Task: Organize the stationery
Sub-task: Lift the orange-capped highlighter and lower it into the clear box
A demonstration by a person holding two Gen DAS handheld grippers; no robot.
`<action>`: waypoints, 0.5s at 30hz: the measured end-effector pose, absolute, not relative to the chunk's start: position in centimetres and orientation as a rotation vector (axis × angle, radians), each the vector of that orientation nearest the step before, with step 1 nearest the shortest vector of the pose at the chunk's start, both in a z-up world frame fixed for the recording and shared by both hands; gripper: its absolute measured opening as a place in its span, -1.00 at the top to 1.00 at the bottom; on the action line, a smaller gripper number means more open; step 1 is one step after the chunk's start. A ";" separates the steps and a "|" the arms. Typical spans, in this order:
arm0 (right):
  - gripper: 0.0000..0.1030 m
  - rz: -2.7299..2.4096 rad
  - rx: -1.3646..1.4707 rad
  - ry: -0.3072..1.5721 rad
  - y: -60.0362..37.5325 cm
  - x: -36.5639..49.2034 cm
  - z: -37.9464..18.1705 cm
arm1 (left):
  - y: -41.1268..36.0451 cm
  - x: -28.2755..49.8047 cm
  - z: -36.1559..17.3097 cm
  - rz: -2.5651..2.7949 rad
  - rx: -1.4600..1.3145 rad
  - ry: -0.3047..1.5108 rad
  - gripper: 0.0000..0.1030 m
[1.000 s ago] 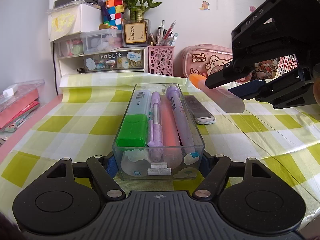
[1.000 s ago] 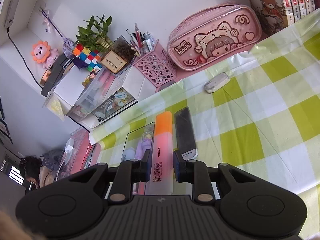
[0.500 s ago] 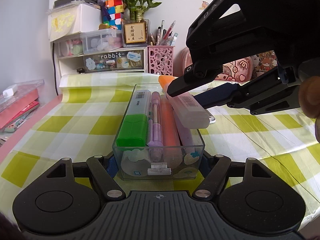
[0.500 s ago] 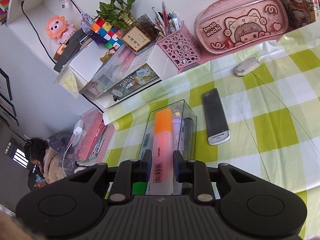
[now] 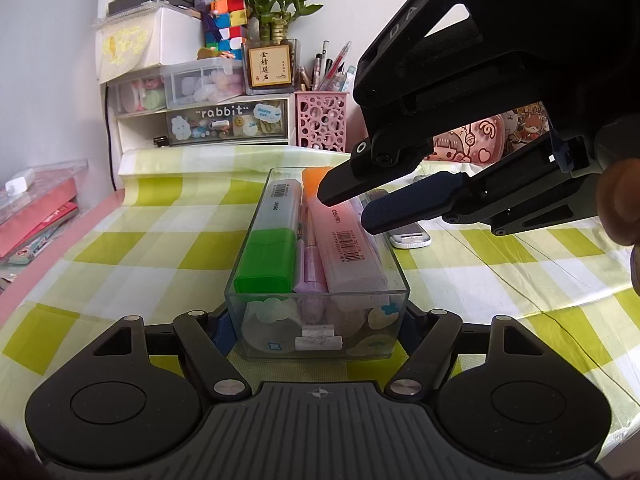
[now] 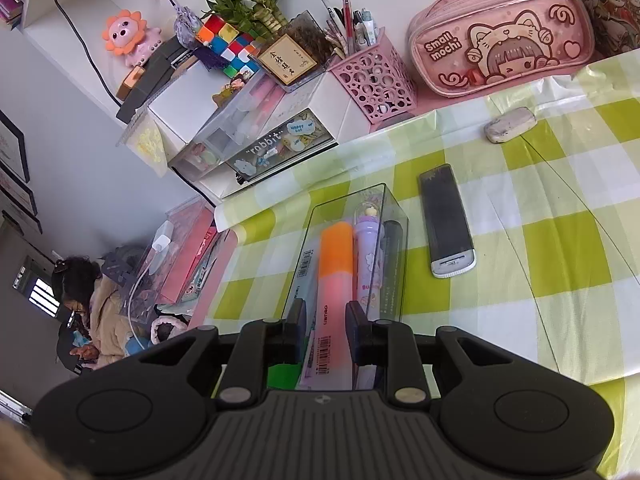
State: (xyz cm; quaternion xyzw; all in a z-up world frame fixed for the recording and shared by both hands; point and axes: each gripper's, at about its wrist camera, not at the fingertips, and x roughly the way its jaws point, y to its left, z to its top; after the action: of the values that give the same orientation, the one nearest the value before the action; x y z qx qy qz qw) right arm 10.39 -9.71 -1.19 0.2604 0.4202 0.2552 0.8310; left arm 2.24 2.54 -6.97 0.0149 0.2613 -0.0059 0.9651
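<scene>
The right gripper was clamped on the orange highlighter, 1 pad on each side of its barrel just above the barcode. In the right wrist view that highlighter ran up the middle of the frame, its orange cap pointing toward the far end of the clear box. It sat low over the box, on top of the other pens, though I couldn't tell if it was actually resting on them yet. In the left wrist view the right gripper came in from the upper right, with the highlighter along the right side of the box.

The left gripper was closed on the near end of the clear box, at the bottom center of its frame, pads pressed against both side walls. Inside were a green-capped highlighter on the left and a purple pen in the middle.

Just right of the box, a dark flat case lay on the green checked table. A grey eraser sat further back, and a pink pencil pouch filled the upper right.
</scene>
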 end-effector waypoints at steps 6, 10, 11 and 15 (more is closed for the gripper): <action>0.84 0.521 0.475 0.863 -9.4 10.2 -0.8 | 2.5 2.2 -7.0 -0.012 0.030 0.529 -0.42; 0.84 0.542 0.424 0.842 -8.8 9.9 -0.4 | 2.5 2.2 -7.0 -0.011 0.030 0.529 -0.42; 0.84 0.561 0.426 0.834 -8.7 9.9 -0.2 | 2.5 2.2 -7.0 -0.012 0.030 0.529 -0.42; 0.84 0.562 0.323 0.808 -7.4 9.9 0.1 | 2.5 2.2 -7.0 -0.012 0.030 0.529 -0.42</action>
State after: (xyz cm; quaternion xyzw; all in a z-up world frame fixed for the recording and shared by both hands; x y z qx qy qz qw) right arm 9.90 -7.43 0.08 0.1542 0.3863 0.2685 0.8688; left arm 2.24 2.53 -6.97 0.0149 0.2614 -0.0057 0.9651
